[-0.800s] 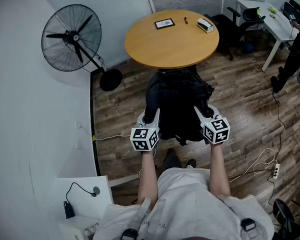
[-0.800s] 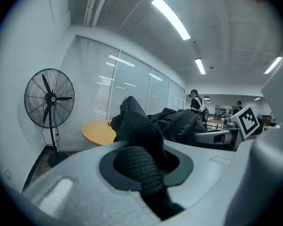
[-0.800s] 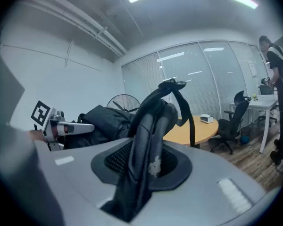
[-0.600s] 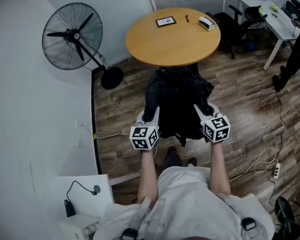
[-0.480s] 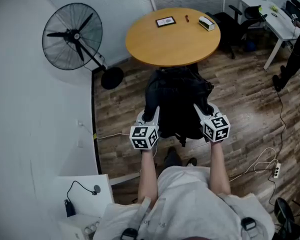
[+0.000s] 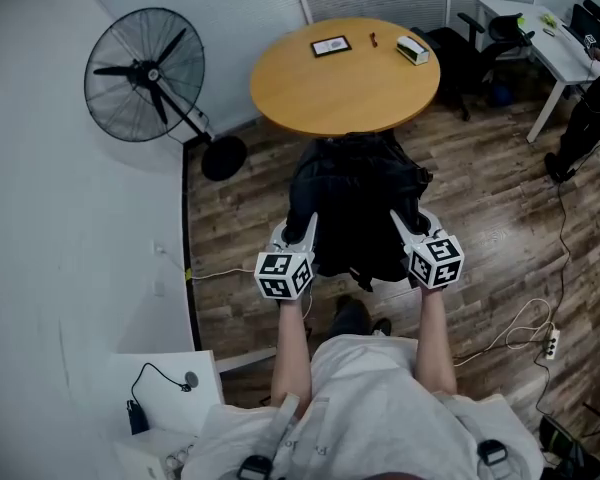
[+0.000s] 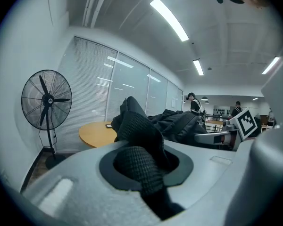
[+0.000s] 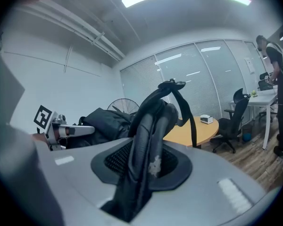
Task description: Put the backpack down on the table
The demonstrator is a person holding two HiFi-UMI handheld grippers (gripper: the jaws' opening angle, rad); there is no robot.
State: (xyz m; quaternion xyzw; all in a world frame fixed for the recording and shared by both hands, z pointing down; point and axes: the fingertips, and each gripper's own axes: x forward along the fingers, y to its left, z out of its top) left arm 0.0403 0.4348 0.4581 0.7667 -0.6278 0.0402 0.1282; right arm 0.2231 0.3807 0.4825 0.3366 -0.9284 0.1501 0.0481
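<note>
A black backpack [image 6: 355, 208] hangs in the air between my two grippers, just short of the round wooden table [image 6: 345, 83]. My left gripper [image 6: 302, 230] is shut on a black woven part of the backpack [image 7: 137, 147] at its left side. My right gripper [image 6: 402, 228] is shut on a padded black shoulder strap [image 8: 148, 140] at its right side. In the right gripper view the backpack's top handle [image 8: 172, 86] loops above the strap, with the table [image 8: 198, 128] beyond. In the left gripper view the table [image 7: 96, 133] shows behind the bag.
On the table lie a dark tablet [image 6: 330, 45], a small red thing [image 6: 373, 39] and a small box [image 6: 412, 50]. A standing fan [image 6: 145, 73] stands to the left by the white wall. Office chairs [image 6: 485, 43] and a white desk [image 6: 545, 38] stand at the right. Cables and a power strip [image 6: 550, 343] lie on the floor.
Both grippers and the backpack have held almost still; the view has only shifted slightly.
</note>
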